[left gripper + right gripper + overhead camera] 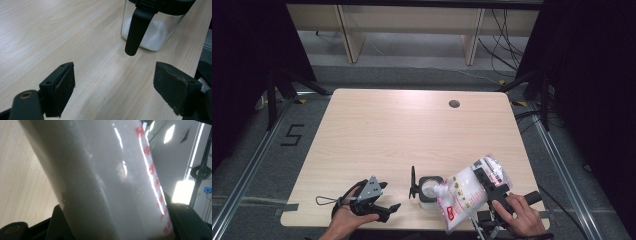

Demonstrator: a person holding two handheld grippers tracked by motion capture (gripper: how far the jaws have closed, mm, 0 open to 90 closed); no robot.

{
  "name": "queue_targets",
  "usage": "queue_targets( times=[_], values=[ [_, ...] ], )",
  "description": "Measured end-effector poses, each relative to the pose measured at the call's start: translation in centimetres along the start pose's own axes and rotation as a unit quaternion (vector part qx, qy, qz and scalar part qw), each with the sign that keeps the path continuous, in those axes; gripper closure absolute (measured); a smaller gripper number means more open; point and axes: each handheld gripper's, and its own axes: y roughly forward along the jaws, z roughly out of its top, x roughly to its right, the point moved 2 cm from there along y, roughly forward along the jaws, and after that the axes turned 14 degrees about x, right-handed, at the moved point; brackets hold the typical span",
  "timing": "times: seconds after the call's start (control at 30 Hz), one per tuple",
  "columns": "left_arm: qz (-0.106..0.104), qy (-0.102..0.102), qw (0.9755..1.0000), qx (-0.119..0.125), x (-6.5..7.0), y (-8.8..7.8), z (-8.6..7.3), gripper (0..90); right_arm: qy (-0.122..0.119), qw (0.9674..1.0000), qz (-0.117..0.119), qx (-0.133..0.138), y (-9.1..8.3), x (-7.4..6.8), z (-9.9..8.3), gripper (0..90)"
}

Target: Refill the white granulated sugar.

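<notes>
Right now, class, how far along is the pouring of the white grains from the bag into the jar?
Done: the jar stands open, its lid flipped up, with white grains already inside. In hand: the right gripper holds the bag tilted, its corner at the jar's mouth. The left gripper waits open beside it. Left: emptying the still bulging bag and closing the lid.

The right gripper (486, 186) tilts a bag (468, 192) over the jar (430, 189).

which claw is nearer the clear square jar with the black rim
Right. The right claw grips a white bag tipped at the jar; the left claw rests open, apart.
</notes>
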Motion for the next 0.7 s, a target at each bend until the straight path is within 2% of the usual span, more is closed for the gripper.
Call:
queue_targets(
  times=[0.03, 0.1, 0.13, 0.2, 0.23, 0.27, 0.3, 0.33, 0.37, 0.4, 0.43, 0.5, 0.53, 0.57, 0.6, 0.63, 0.67, 0.7],
  values=[
    [0.0, 0.0, 1.0, -0.001, 0.0, 0.0, 0.01, 17.2, -0.012, 0.9999, 0.001, 0.005, 0.04, 0.21, 0.03, 46.9],
    [-0.002, 0.007, 1.0, 0.003, -0.09, 0.06, -0.03, 17.2, -0.004, 1.0, -0.002, 0.007, 0.08, 0.21, 0.05, 47.0],
    [0.001, 0.0, 1.0, 0.005, 0.01, 0.1, -0.07, 17.2, -0.003, 1.0, -0.004, 0.008, 0.06, 0.23, 0.07, 47.0],
    [0.002, -0.001, 1.0, 0.002, 0.01, 0.03, -0.02, 17.2, 0.012, 0.9999, -0.003, 0.003, -0.06, 0.05, 0.07, 47.0],
    [-0.001, 0.003, 1.0, 0.002, -0.06, 0.06, -0.02, 17.2, 0.01, 0.9999, 0.006, -0.003, -0.13, 0.17, 0.09, 47.0],
    [-0.007, 0.015, 0.9999, -0.002, -0.24, 0.02, 0.03, 17.2, 0.011, 0.9999, 0.005, -0.001, -0.08, 0.2, 0.06, 47.1],
    [-0.002, 0.003, 1.0, -0.002, -0.07, 0.01, -0.03, 17.2, 0.006, 1.0, 0.004, 0.002, -0.05, 0.28, 0.06, 47.1],
    [-0.003, 0.002, 1.0, 0.005, -0.02, 0.1, 0.0, 17.2, 0.002, 1.0, 0.003, 0.003, -0.06, 0.32, 0.07, 47.1],
    [0.003, -0.006, 1.0, 0.007, 0.11, 0.11, -0.03, 17.2, 0.004, 0.9999, -0.007, 0.011, 0.01, 0.25, 0.01, 47.1],
    [0.002, 0.0, 1.0, -0.001, 0.0, 0.02, -0.01, 17.2, 0.006, 0.9999, -0.007, 0.01, 0.0, 0.25, -0.01, 47.1],
    [-0.006, 0.013, 0.9999, -0.003, -0.19, 0.0, 0.02, 17.2, 0.017, 0.9998, -0.003, 0.004, -0.04, 0.08, -0.05, 47.1],
    [-0.002, 0.012, 0.9999, 0.003, -0.15, 0.05, 0.0, 17.2, 0.013, 0.9999, -0.002, 0.003, -0.08, 0.13, -0.05, 47.2],
    [0.002, -0.004, 1.0, 0.002, 0.03, 0.04, -0.04, 17.2, 0.013, 0.9999, -0.003, 0.004, -0.09, 0.14, -0.05, 47.2],
    [0.001, 0.0, 1.0, 0.003, -0.03, 0.06, -0.03, 17.2, 0.024, 0.9997, -0.004, 0.0, -0.12, -0.01, -0.08, 47.2],
    [-0.007, 0.015, 0.9999, -0.002, -0.23, 0.01, 0.03, 17.2, 0.029, 0.9996, -0.004, 0.002, -0.08, -0.05, -0.07, 47.2],
    [-0.007, 0.015, 0.9999, -0.002, -0.21, 0.0, 0.04, 17.2, 0.027, 0.9996, -0.006, 0.0, -0.09, -0.05, -0.06, 47.2],
    [0.002, -0.002, 1.0, 0.0, 0.03, 0.02, -0.02, 17.2, 0.024, 0.9997, -0.006, 0.001, -0.1, -0.04, -0.05, 47.2],
    [0.001, -0.002, 1.0, 0.003, 0.01, 0.04, -0.03, 17.2, 0.024, 0.9997, -0.005, -0.001, -0.13, -0.04, -0.07, 47.2]
  ],
)
